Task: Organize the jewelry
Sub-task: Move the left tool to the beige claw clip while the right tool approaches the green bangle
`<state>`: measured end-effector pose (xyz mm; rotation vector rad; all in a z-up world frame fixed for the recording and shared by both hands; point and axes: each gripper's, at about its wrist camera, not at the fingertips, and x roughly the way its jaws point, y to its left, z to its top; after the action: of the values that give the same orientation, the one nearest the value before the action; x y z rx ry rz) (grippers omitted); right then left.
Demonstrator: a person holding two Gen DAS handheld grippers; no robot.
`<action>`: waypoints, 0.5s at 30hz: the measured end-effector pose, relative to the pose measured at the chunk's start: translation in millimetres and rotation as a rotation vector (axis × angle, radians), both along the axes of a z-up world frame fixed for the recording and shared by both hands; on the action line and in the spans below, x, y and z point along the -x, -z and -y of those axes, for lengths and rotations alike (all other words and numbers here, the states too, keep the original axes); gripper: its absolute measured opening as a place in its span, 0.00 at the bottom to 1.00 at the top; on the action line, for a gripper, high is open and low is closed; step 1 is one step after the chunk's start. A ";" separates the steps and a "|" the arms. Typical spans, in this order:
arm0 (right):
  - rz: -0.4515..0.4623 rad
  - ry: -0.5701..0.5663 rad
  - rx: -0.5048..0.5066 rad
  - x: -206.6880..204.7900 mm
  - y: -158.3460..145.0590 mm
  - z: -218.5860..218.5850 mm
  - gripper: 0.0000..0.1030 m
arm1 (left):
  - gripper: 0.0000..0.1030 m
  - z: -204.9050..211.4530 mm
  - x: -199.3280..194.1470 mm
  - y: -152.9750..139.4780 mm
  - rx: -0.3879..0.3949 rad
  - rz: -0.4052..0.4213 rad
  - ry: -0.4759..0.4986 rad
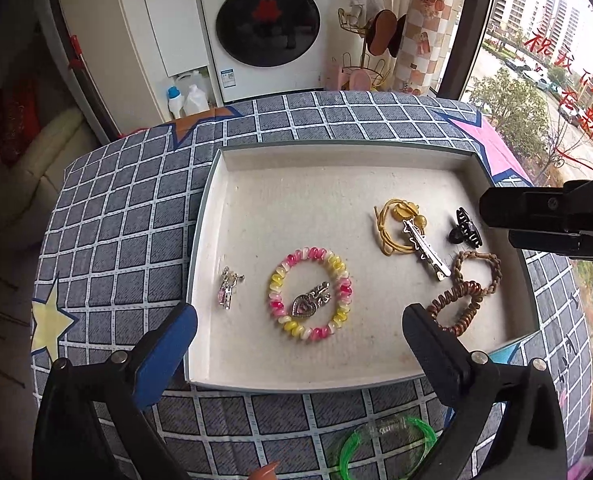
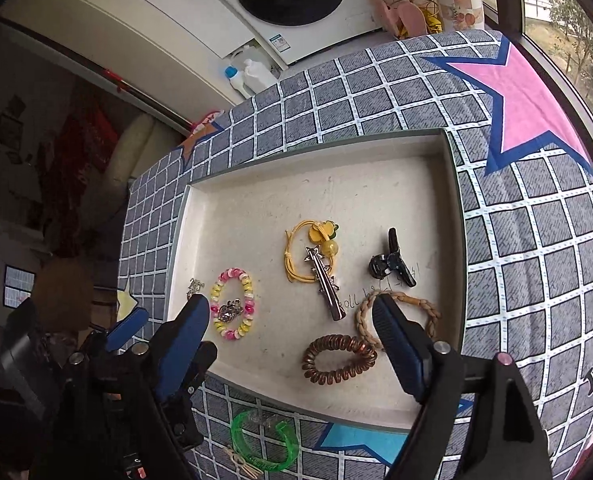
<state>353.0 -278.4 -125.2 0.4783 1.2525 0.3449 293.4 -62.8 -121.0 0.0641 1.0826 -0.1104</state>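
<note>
Above the near edge of the shallow white tray (image 1: 216,208), the left tool (image 1: 298,328) stands spread wide with nothing between its blue pads, touching no item. Inside the tray, just beyond that tool, lies a pink-and-yellow beaded bracelet (image 1: 310,294) with a silver heart pendant (image 1: 310,300) in its ring; small silver earrings (image 1: 228,286) lie beside it, toward the tray's left wall. The right tool (image 2: 292,320) is likewise spread and empty, hovering over the tray's near right part, where a brown spiral hair tie (image 2: 338,360) and a braided tan band (image 2: 396,316) rest. Farther in lie a silver star hair clip (image 2: 324,284) across a yellow hair tie (image 2: 300,256), and a black claw clip (image 2: 392,266). Outside the tray, on the checked cloth, sits a green bangle (image 2: 264,446).
</note>
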 end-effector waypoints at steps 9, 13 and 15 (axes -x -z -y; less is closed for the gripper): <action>0.065 0.049 -0.037 30.0 -16.8 4.7 0.86 | 1.00 -11.8 29.0 -7.4 -0.004 0.012 -0.007; 0.062 0.052 -0.044 41.2 -21.8 0.4 0.86 | 1.00 -18.0 45.0 -10.6 -0.011 0.010 0.001; 0.046 0.034 -0.051 47.2 -23.9 -2.8 0.86 | 1.00 -22.6 54.3 -12.5 -0.012 0.006 -0.003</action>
<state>305.7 -275.6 -101.3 0.5326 1.1918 0.3578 239.1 -40.1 -108.6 0.0736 1.0770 -0.1014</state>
